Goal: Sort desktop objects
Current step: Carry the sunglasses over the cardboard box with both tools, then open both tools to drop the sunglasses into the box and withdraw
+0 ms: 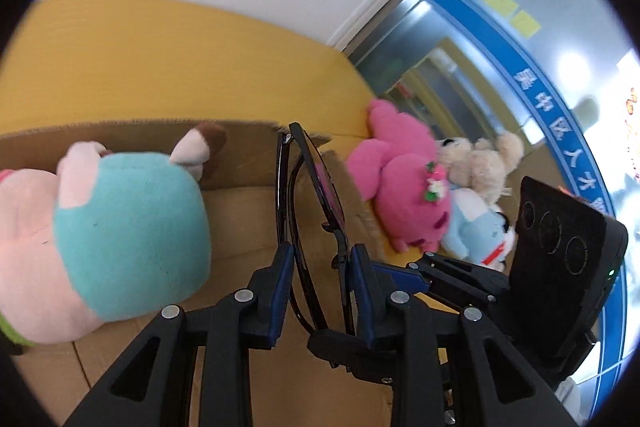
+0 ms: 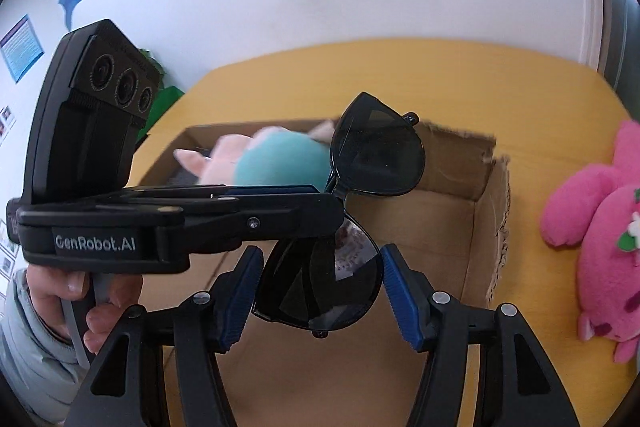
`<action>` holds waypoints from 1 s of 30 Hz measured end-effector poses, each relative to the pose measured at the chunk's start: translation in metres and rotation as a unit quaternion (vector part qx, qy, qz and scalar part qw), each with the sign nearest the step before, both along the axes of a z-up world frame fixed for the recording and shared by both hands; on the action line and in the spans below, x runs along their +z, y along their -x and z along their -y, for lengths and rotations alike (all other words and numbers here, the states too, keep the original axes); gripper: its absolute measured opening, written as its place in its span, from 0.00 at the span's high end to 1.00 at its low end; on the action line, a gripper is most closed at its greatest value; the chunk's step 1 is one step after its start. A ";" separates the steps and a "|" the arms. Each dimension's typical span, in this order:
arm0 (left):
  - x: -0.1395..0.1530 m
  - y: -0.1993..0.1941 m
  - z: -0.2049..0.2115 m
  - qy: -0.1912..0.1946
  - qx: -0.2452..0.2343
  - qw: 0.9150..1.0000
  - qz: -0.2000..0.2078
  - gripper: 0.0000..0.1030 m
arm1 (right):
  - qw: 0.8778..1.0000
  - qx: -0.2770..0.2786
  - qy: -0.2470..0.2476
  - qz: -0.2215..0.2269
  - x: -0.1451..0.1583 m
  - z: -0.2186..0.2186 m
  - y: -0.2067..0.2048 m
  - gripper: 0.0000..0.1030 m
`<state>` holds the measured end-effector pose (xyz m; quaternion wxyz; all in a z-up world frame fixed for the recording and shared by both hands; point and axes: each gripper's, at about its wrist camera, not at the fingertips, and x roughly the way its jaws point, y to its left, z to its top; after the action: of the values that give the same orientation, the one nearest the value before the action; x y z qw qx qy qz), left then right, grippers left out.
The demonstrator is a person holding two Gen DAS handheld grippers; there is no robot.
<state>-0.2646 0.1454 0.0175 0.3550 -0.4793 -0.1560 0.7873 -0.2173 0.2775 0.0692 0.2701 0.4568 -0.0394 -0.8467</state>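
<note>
Both grippers carry one pair of dark sunglasses (image 2: pixel 360 163) above an open cardboard box (image 2: pixel 472 187) on the yellow table (image 2: pixel 400 75), so the step in hand looks like the drop-off: the glasses go into the box.

The left gripper (image 1: pixel 322 267) is pinching the folded frame edge-on, its blue pads (image 1: pixel 282 267) pressed to either side of the glasses, which stick out ahead of its fingertips. Left of and just below that gripper, inside the box, lies a pink and teal plush (image 1: pixel 120 227). Off to its right, outside the box wall, a pink plush (image 1: pixel 400 195) and a cream bear (image 1: pixel 476 159) lie on the table.

The right gripper (image 2: pixel 322 279) comes in from below the left one, and its jaws stand part spread around the lower lens. Its pads (image 2: pixel 394 279) seem at most to graze the lens rim (I cannot tell whether the left pad touches), so the grip looks to be the left gripper's alone. The person's hand (image 2: pixel 80 299) holds the left tool's handle.

The next move likely calls for lowering the glasses onto the bare cardboard floor right of the teal plush, clear of the torn wall, then easing the left pads apart so the frame lies flat rather than tipping onto a lens
</note>
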 end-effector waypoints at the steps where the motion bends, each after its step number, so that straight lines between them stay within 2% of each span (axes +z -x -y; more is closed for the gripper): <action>1: -0.007 0.004 -0.003 0.006 0.001 1.000 0.010 0.73 | 1.000 -0.002 -0.003 0.013 -0.009 -0.001 0.006 0.43; 4: -0.022 0.013 -0.013 0.023 -0.001 0.999 0.031 0.73 | 0.999 -0.013 -0.017 0.047 -0.032 -0.003 0.015 0.43; 5: -0.025 0.014 -0.016 0.026 -0.002 0.999 0.037 0.76 | 0.998 -0.018 -0.021 0.059 -0.038 -0.004 0.017 0.43; 8: -0.035 0.018 -0.021 0.039 0.000 0.998 0.058 0.77 | 0.996 -0.033 -0.033 0.071 -0.041 -0.005 0.023 0.43; 10: -0.040 0.022 -0.023 0.064 0.006 0.996 0.064 0.78 | 0.994 -0.041 -0.058 0.078 -0.044 -0.003 0.025 0.43; 13: -0.039 0.020 -0.023 0.073 0.009 0.995 0.066 0.78 | 0.993 -0.044 -0.076 0.078 -0.045 0.002 0.021 0.43; 15: -0.031 0.014 -0.022 0.081 0.012 0.995 0.055 0.78 | 0.993 -0.051 -0.062 0.081 -0.041 0.000 0.016 0.43; 19: 0.002 -0.003 -0.015 0.090 0.021 0.996 0.007 0.78 | 0.994 -0.061 -0.075 0.057 -0.022 -0.003 -0.003 0.42; 21: 0.031 -0.024 -0.004 0.090 0.031 0.995 -0.039 0.78 | 0.994 -0.067 -0.083 0.025 -0.001 -0.004 -0.023 0.36; 22: 0.046 -0.037 0.002 0.088 0.037 0.993 -0.065 0.77 | 0.994 -0.072 -0.086 0.006 0.011 -0.005 -0.036 0.29; 23: 0.064 -0.054 0.010 0.087 0.044 0.991 -0.095 0.73 | 0.993 -0.080 -0.089 -0.024 0.027 -0.006 -0.056 0.22; 24: 0.082 -0.074 0.018 0.090 0.055 0.986 -0.130 0.68 | 0.991 -0.084 -0.090 -0.043 0.038 -0.004 -0.065 0.19; 25: 0.097 -0.092 0.023 0.097 0.068 0.980 -0.161 0.55 | 0.990 -0.087 -0.093 -0.069 0.051 -0.006 -0.077 0.13; 26: 0.115 -0.119 0.032 0.111 0.091 0.968 -0.204 0.39 | 0.987 -0.088 -0.095 -0.095 0.062 -0.004 -0.094 0.04; 27: 0.126 -0.139 0.038 0.120 0.111 0.958 -0.234 0.32 | 0.984 -0.090 -0.095 -0.118 0.072 -0.003 -0.108 0.01; 28: 0.138 -0.166 0.046 0.129 0.135 0.945 -0.270 0.23 | 0.981 -0.094 -0.096 -0.143 0.081 0.000 -0.130 0.00; 30: 0.151 -0.209 0.059 0.138 0.163 0.924 -0.316 0.22 | 0.972 -0.103 -0.093 -0.189 0.092 0.009 -0.172 0.00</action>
<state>-0.0555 0.0868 0.1682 0.1834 -0.2176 -0.0013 0.9587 -0.0453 0.2688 0.1612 0.1403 0.3050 0.0442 -0.9409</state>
